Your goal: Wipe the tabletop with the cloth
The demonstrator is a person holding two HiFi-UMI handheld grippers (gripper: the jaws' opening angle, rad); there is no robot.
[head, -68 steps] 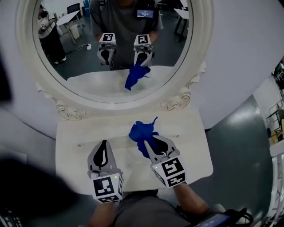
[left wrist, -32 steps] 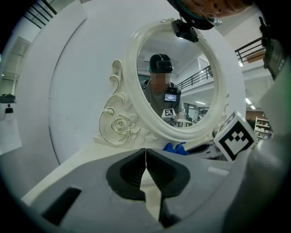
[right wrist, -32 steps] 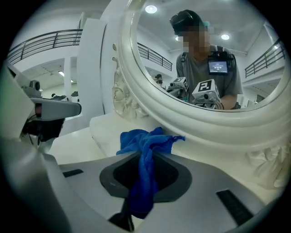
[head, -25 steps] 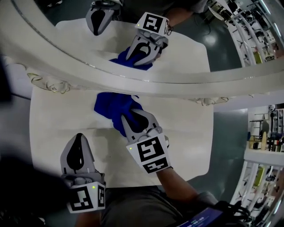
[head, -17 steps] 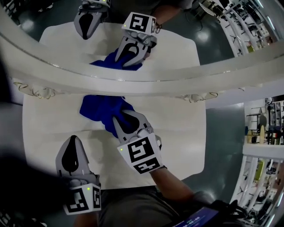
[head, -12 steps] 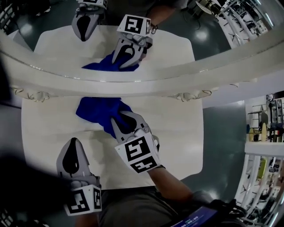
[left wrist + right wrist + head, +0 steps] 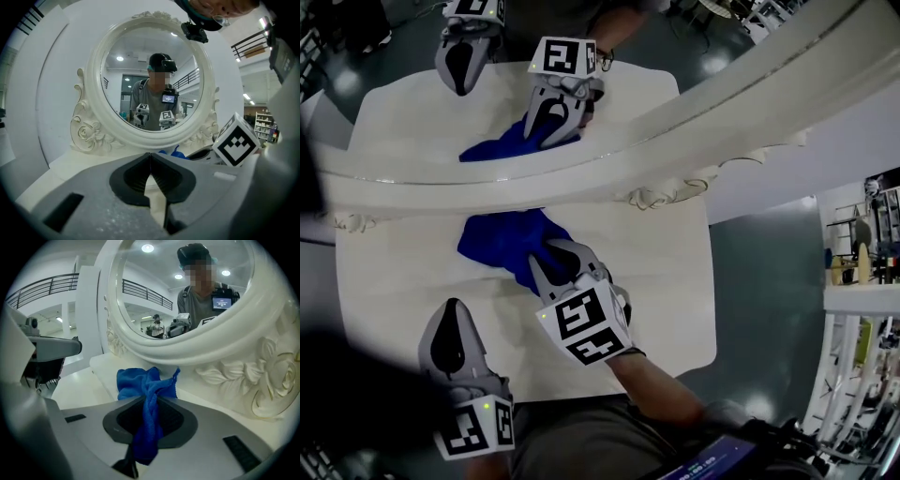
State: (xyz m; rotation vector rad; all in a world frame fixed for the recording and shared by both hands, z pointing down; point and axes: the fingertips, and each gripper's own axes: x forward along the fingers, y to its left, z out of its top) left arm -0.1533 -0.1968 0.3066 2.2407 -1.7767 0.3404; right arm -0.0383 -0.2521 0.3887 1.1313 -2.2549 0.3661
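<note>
- The left tongs (image 7: 450, 307) hang clenched and empty over the near left corner of the desk (image 7: 666, 281), well back from the mirror (image 7: 694, 131). Their tips meet with nothing between them, so they seem parked out of the wiping path rather than doing any work.
- The blue cloth (image 7: 502, 239) lies bunched on the desk just in front of the mirror's base, left of its middle. Most of it spreads flat against the surface, which is what lets it rub the top as it is dragged.
- The right tongs (image 7: 547, 251) are clenched on a twisted fold of the cloth. They lean low toward the mirror, so the loose bulk trails ahead of the tips and stays pressed down. Pinching one gathered fold likely keeps the cloth from slipping out during a stroke.
- The stretch of desk to the right, in front of the mirror's carved foot, lies bare; it probably awaits wiping.
</note>
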